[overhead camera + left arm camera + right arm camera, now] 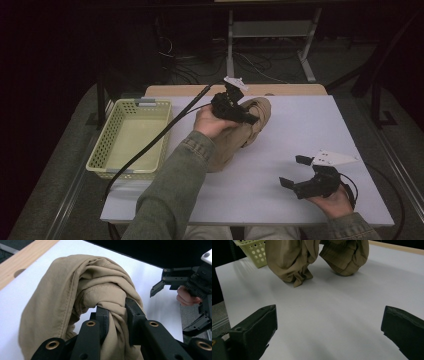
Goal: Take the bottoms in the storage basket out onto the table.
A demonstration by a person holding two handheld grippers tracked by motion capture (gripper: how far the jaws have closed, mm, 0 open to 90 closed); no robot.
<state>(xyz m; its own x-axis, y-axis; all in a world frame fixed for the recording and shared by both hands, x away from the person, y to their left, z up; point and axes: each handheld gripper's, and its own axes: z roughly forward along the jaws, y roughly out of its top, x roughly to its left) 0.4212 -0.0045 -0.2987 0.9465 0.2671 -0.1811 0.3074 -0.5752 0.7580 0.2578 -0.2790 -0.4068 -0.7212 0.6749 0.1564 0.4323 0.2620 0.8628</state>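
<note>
A bunched fold of the tan trousers (75,290) is clenched between the jaws of the left gripper (117,312), and the garment is seen partly lifted, with its two ends sagging onto the white surface (310,130) near the middle, slightly toward the far edge. The grasp is therefore judged to be done. The yellow perforated basket (131,137) at the left edge of the surface is seen without the garment in it, so the carry to the basket and the release are judged to be left, if the basket is the goal.

The left forearm (175,195), in a denim sleeve, is stretched from the near edge toward the far side, with the left hand (210,122) wrapped around the gripper body and the jaws aimed right, across the garment. The right gripper (296,172) is held low at the near right, well apart from the trousers, with its jaws spread wide and nothing between them; its right hand (332,202) rests close to the surface.
</note>
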